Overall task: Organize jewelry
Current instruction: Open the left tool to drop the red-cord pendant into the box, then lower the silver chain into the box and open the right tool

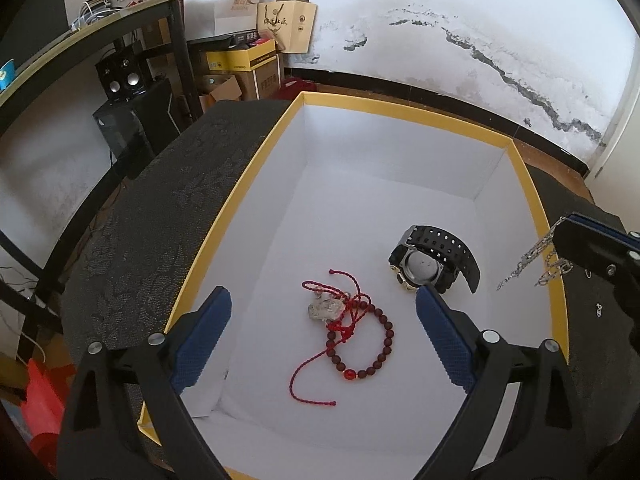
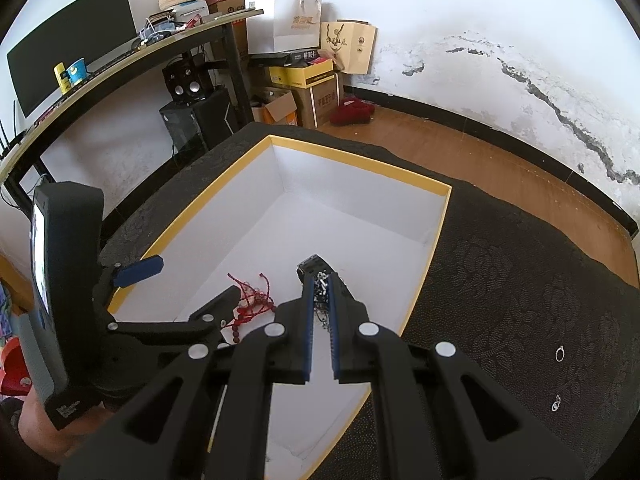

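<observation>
So the yellow-rimmed box (image 1: 558,300) with the white inside sits on a black patterned cloth (image 1: 152,216), and most of the jewelry is already in it. In the left wrist view the left gripper (image 1: 323,295) hangs over the near end of the box with its blue pads spread wide apart and nothing pinched between them. Right under that gap lie the dark red bead bracelet (image 1: 368,344) and a red cord (image 1: 316,364) tangled with a small clear pendant (image 1: 325,307). The black watch (image 1: 436,258) sits at about 2 o'clock from the bracelet, near the box's right wall, strap curled up. Over at 3 o'clock in that view, the right gripper (image 1: 560,236) pokes in above the yellow rim with a silver chain (image 1: 528,264) dangling off its tip. From the right wrist view its pads are squeezed together on that chain, links bunched between them, hovering over the box interior. Two small silver rings are out on the cloth at roughly 4 o'clock from the box, one (image 2: 560,354) above the other (image 2: 555,404), well apart from everything else.
</observation>
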`<state>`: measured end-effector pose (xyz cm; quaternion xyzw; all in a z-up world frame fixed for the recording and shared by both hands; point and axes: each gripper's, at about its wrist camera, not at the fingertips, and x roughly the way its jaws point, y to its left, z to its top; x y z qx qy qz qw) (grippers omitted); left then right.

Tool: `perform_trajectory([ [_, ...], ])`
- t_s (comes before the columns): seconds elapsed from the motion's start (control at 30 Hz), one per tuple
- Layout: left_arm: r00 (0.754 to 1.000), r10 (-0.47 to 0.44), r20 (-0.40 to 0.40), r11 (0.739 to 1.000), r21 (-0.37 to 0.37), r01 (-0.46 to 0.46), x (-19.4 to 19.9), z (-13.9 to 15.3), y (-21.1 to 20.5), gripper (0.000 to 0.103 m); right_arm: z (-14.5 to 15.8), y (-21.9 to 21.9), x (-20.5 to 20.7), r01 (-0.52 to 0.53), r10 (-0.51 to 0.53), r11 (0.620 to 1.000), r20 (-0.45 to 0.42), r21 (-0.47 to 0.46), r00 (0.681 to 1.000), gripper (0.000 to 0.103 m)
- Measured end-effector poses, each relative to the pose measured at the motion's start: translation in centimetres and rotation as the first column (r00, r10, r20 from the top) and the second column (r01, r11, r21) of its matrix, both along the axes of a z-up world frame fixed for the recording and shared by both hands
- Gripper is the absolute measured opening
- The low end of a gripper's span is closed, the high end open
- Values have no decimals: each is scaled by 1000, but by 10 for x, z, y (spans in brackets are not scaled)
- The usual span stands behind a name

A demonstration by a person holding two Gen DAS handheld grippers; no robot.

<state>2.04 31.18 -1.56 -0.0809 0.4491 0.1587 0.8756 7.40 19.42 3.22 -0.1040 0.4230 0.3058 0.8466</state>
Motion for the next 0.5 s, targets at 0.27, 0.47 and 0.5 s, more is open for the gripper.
perform_trajectory([
  [0.27,1000,9,9,1000,0,-9,-2,3,5,91,-9,7,9,-2,2,1000,-4,-29,1000,7],
  [0.47,1000,15,6,1000,4,-15,-2,3,8,91,-21,12,18,1,-2,999,-24,-41,1000,7],
  [0.5,1000,15,5,1000,4,-15,-3,2,8,91,-28,15,21,-4,2,999,-32,-51,999,7],
])
